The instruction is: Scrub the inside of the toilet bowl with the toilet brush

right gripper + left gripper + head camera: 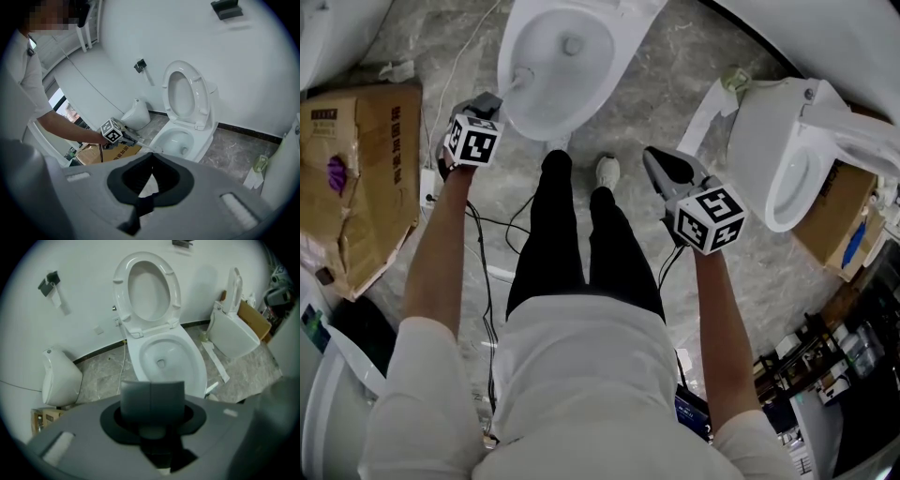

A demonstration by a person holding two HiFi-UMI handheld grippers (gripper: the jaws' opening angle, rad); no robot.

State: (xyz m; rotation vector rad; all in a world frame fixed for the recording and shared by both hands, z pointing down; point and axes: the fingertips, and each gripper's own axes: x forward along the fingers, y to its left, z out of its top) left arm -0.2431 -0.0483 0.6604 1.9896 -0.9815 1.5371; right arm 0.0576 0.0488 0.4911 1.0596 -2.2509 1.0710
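The white toilet bowl [558,56] stands open straight ahead, its seat and lid [150,291] raised against the wall. My left gripper [492,101] hovers at the bowl's left rim, shut on the thin white toilet brush handle [511,86]. The brush's far end rests at the rim [158,150]. In the left gripper view the fingers [136,399] are pressed together and hide the brush; the bowl [164,357] lies beyond them. My right gripper [653,157] hangs shut and empty above the floor, right of the bowl; its tips meet in its own view [151,158].
A second toilet [787,159] lies tipped at the right, with a cardboard box [839,220] behind it. A torn cardboard box [356,178] sits at the left, a urinal [61,378] further left. Black cables [502,234] trail over the marble floor beside the person's shoe [607,171].
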